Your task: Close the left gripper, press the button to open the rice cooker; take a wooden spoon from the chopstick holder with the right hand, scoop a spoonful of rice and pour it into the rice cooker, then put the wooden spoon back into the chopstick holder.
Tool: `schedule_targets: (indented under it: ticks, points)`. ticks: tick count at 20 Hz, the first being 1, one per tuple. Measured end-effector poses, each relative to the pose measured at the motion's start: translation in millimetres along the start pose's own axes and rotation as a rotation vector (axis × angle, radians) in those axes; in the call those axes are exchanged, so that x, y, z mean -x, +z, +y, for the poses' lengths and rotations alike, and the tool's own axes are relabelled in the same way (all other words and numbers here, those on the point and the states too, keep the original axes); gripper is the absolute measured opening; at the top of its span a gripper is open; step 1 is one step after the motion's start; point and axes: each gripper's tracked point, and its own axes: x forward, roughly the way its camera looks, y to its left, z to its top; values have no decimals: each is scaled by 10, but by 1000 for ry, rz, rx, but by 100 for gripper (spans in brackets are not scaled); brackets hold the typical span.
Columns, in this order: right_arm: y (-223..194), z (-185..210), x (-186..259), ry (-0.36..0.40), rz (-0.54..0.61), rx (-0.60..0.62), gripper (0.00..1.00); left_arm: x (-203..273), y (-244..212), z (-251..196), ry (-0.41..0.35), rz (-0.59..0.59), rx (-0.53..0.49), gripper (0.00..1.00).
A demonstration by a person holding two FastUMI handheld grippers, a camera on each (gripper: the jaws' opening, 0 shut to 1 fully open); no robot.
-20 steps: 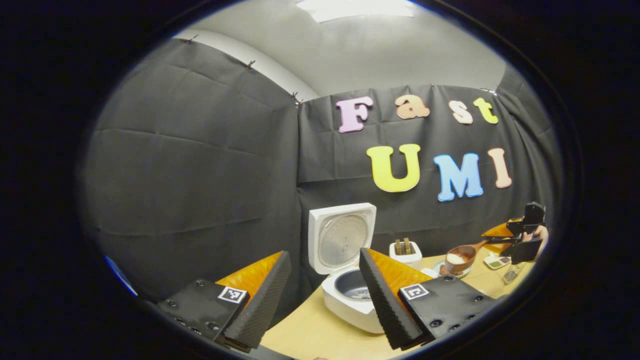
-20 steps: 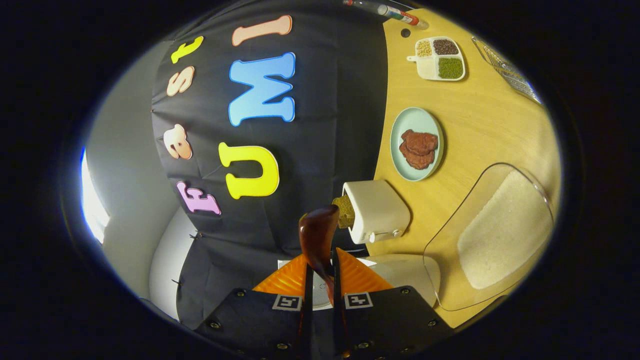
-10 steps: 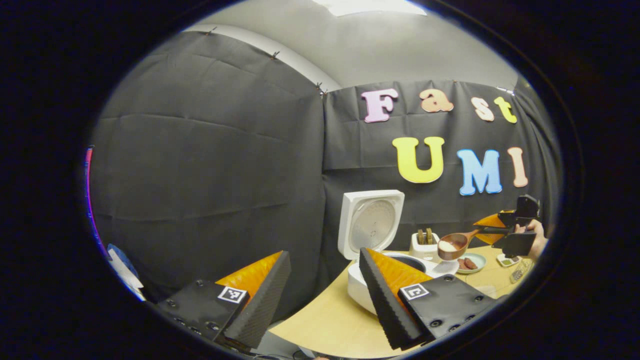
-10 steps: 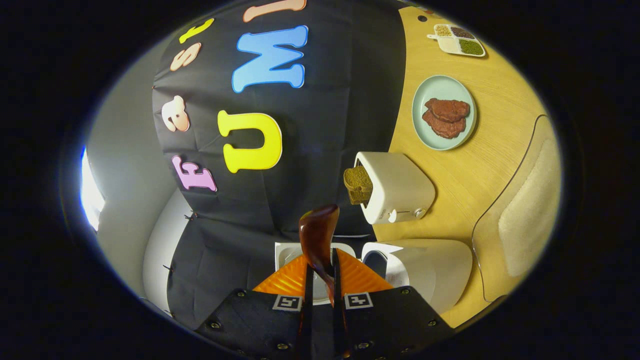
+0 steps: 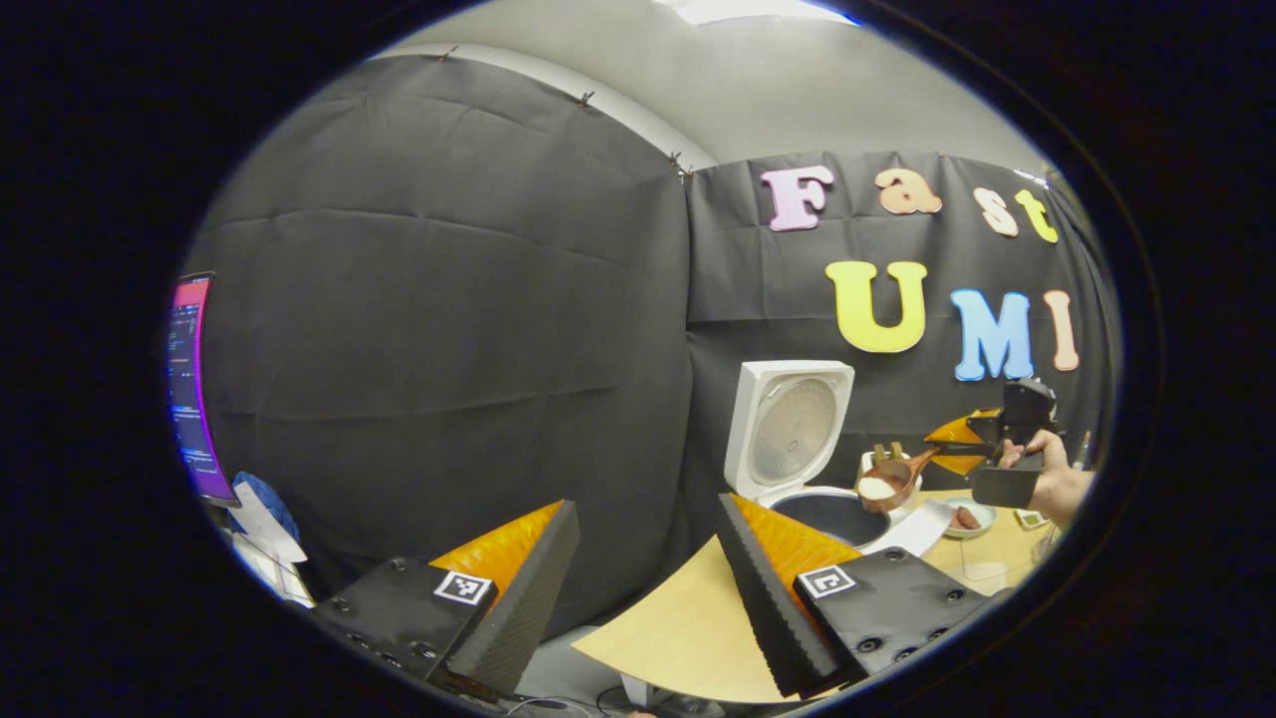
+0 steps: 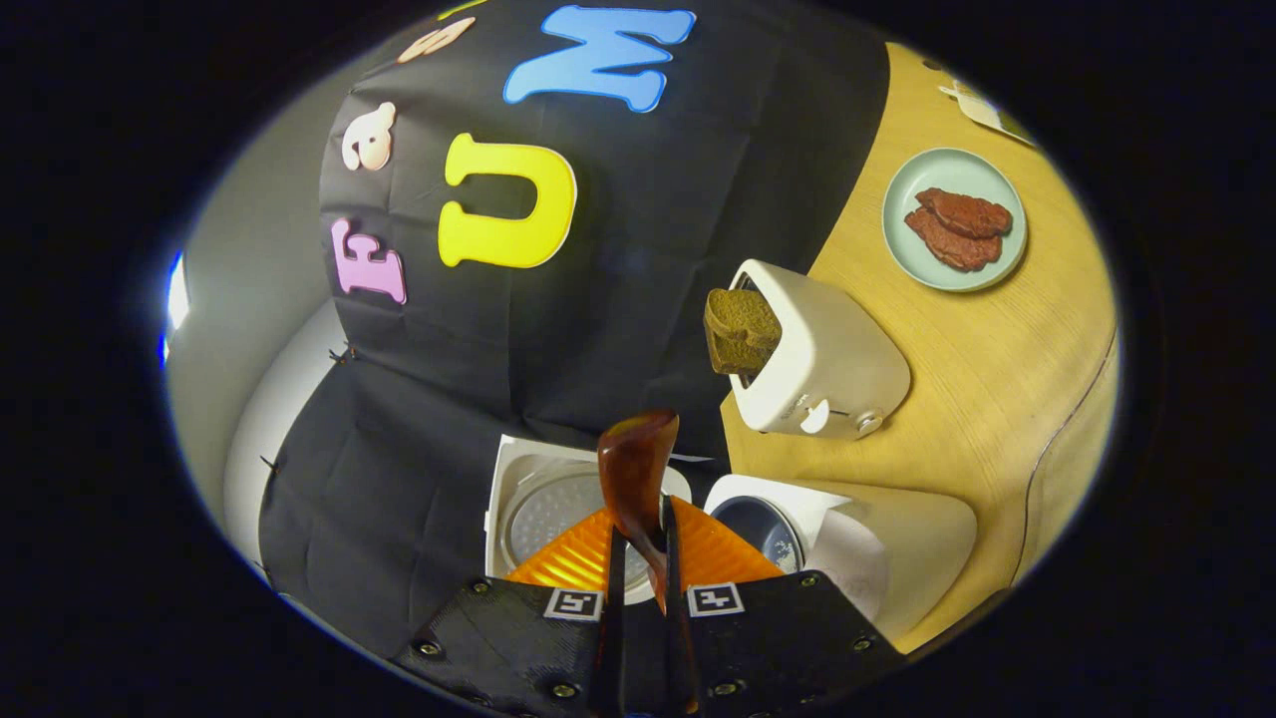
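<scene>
The right hand-held gripper [image 6: 643, 558] clamps the wooden spoon [image 5: 890, 481], holding rice over the open rice cooker [image 5: 827, 499]. Next, I judge, it must tip the spoon. The left hand-held gripper [image 5: 648, 588] hangs open, empty.

No word or number on the things here can be read. The only signs are small square black-and-white code markers [image 5: 465, 586] (patterns, not letters): two on the body of the left gripper [image 5: 646, 504] and two on the body of the right gripper [image 6: 643, 514]. The lines on the monitor [image 5: 189, 384] are too small to read.
</scene>
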Motion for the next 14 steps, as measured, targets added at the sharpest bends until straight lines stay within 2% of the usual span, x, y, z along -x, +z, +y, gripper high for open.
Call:
schedule_targets:
  ticks: [1,2,3,6,8,13,14]
  points:
    - [-43,-13,-80,-15,6,41,16,9,-28,39,10,4,4,92]
    - [-92,-22,-154,-29,16,84,17,15,-53,78,21,8,4,92]
    - [-144,-40,-226,-45,27,135,17,14,-72,112,30,12,5,96]
    - [-311,-66,-340,-85,57,296,16,73,-102,198,47,23,14,96]
    - [-377,-82,-369,-109,62,419,17,76,-144,215,55,26,11,100]
    - [-570,21,-468,-129,68,746,16,91,-164,255,66,30,14,100]
    - [-594,46,-465,-130,66,811,16,82,-171,256,66,32,15,96]
